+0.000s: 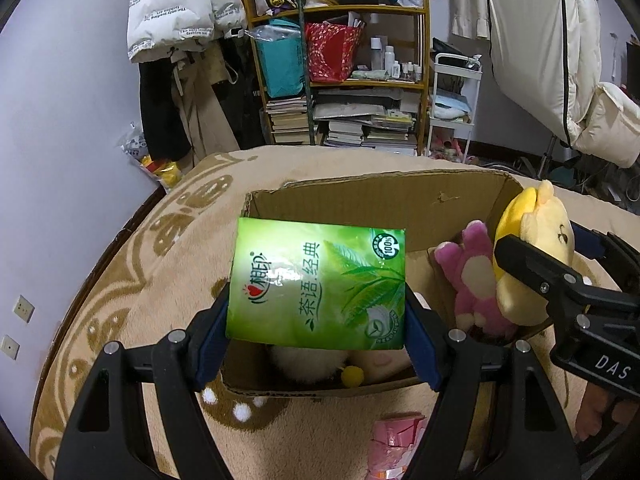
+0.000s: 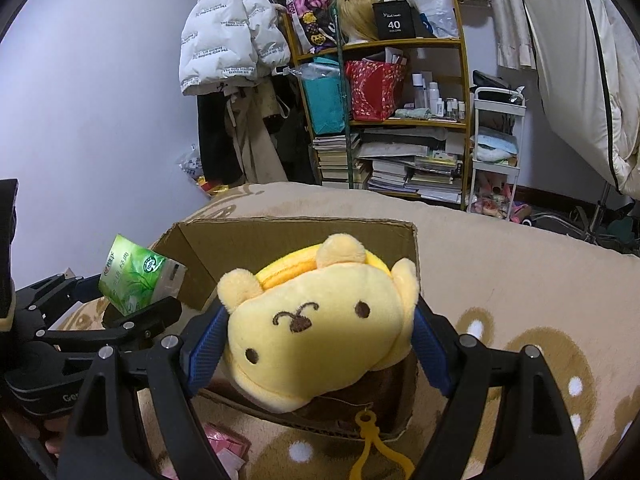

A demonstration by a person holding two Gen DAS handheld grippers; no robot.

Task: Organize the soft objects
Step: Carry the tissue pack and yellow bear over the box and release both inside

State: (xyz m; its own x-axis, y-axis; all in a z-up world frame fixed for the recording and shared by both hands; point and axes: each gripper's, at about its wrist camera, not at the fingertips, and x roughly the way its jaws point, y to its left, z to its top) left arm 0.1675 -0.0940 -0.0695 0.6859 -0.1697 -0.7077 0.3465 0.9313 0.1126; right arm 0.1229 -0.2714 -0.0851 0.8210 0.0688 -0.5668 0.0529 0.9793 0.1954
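Tissue pack [image 1: 316,284], light and crushable with slick film, sits clamped across its width in left gripper [image 1: 318,316] over cardboard box [image 1: 360,204]. Right gripper [image 2: 316,336] squeezes yellow plush [image 2: 320,316], probably compliant; grip mid-body.

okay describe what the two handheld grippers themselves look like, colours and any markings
Both the left gripper and right gripper are matte black plastic with forked arms, silver round screws and ribbed blue finger pads. White lettering reading "DAS" marks the right one's body in the left wrist view. No cables visible.
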